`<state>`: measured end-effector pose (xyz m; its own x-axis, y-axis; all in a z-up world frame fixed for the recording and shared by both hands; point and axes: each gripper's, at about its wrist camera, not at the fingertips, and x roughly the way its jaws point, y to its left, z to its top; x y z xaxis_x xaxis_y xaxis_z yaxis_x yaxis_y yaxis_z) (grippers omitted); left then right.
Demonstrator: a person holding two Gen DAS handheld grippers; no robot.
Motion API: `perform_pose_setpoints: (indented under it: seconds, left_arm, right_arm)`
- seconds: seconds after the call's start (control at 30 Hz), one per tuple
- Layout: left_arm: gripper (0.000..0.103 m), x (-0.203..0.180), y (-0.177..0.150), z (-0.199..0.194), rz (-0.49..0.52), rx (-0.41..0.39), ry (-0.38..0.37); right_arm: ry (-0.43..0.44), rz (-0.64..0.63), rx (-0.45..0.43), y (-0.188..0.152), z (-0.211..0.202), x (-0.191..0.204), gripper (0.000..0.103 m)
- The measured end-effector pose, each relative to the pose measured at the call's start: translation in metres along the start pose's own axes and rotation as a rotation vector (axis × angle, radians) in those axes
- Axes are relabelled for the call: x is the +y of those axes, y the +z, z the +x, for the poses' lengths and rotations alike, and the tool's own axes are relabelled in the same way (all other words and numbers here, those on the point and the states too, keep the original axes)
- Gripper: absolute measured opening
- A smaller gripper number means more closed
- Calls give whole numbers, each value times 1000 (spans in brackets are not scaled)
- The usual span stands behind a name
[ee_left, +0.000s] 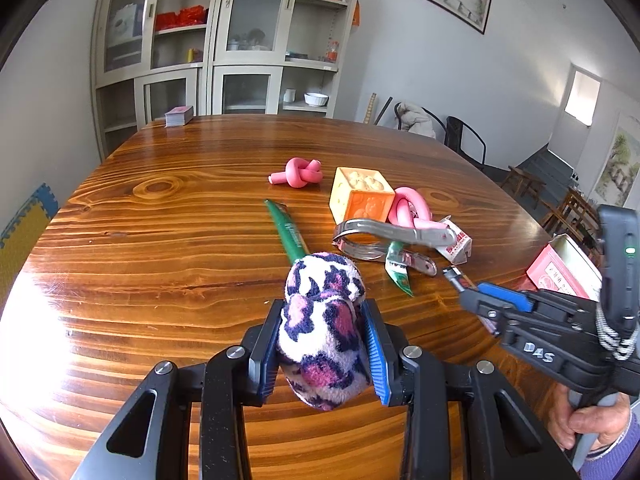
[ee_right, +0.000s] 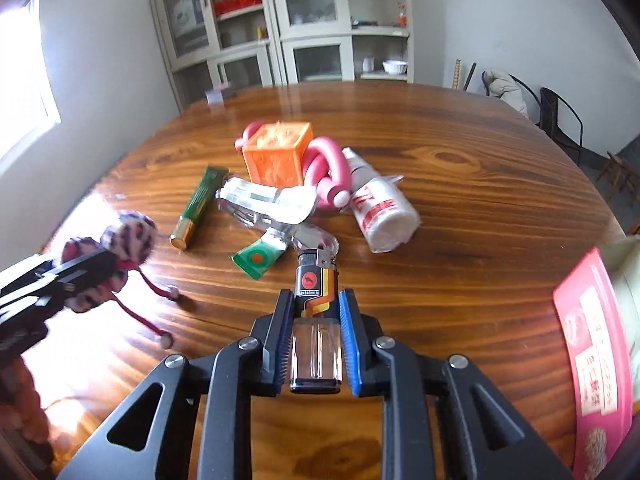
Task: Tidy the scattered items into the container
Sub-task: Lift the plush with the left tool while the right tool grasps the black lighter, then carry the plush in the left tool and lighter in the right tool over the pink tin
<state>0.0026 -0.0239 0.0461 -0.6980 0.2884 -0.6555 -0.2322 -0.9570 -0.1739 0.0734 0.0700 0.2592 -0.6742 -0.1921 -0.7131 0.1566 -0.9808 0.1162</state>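
My left gripper point(ee_left: 322, 308) is shut on a fuzzy pink, purple and white spotted plush point(ee_left: 320, 344), held just above the wooden table point(ee_left: 160, 240). The right wrist view shows that plush point(ee_right: 130, 236) with red cords dangling to the table. My right gripper point(ee_right: 316, 296) is shut on a black and orange lighter point(ee_right: 316, 320) with a clear lower half. The red tin container point(ee_right: 588, 344) sits at the table's right edge, right of both grippers. Scattered ahead are an orange cube point(ee_right: 278, 156), a green tube point(ee_right: 198, 204), a green sachet point(ee_right: 258, 258) and a white packet point(ee_right: 382, 208).
Two knotted pink foam rods point(ee_left: 298, 172) point(ee_left: 412, 208) and a clear plastic piece point(ee_right: 272, 204) lie by the cube. A card box point(ee_left: 179, 115) rests at the far edge. Cabinets point(ee_left: 224, 40) line the wall; chairs point(ee_left: 464, 136) stand to the right. A hand point(ee_left: 588, 424) holds the right gripper.
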Motion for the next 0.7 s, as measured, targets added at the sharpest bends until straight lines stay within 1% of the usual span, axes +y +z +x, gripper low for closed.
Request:
perform_pose_setpoints:
  seconds: [0.13, 0.23, 0.53, 0.7]
  left_arm:
    - [39, -5, -1, -1, -17, -4, -9]
    - [39, -14, -2, -3, -21, -11, -26]
    - [39, -55, 6, -14, 1, -45, -101]
    - [39, -83, 14, -22, 40, -67, -137]
  right_arm:
    - [25, 46, -39, -4, -18, -5, 25]
    - [27, 66, -63, -8, -29, -9, 25]
    - [-10, 137, -147, -12, -72, -38, 25]
    - [-33, 188, -212, -16, -103, -61, 25]
